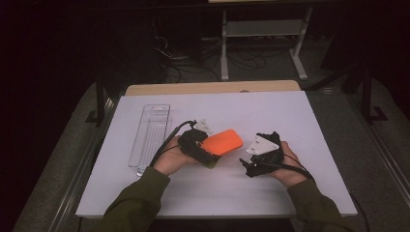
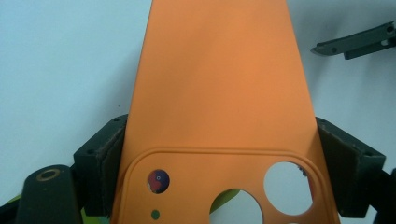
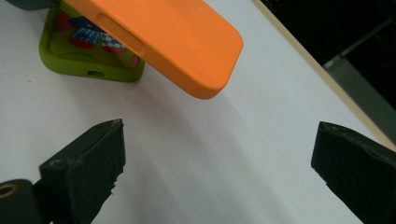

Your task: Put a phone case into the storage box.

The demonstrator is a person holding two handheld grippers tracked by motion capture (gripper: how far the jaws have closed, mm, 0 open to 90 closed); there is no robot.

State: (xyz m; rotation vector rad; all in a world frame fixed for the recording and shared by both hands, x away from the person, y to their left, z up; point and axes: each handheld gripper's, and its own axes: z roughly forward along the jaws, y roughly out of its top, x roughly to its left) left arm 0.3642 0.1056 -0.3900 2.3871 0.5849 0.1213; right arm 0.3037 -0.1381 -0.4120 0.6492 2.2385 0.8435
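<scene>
An orange phone case (image 1: 222,141) is lifted off the white table, tilted, with my left gripper (image 1: 209,153) shut on its camera-cutout end. In the left gripper view the two black pads press on the orange case (image 2: 219,93) from both sides. Under that end a green phone case (image 3: 88,56) with a cartoon print lies on the table, partly covered by the orange case (image 3: 173,37). My right gripper (image 1: 245,166) stands just right of the orange case, open, and its jaws (image 3: 219,163) have only bare table between them.
A clear plastic tray (image 1: 151,135) lies lengthwise at the table's left. The white table top (image 1: 290,116) has a wooden strip along its far edge. Beyond it are a dark floor, cables and a white frame.
</scene>
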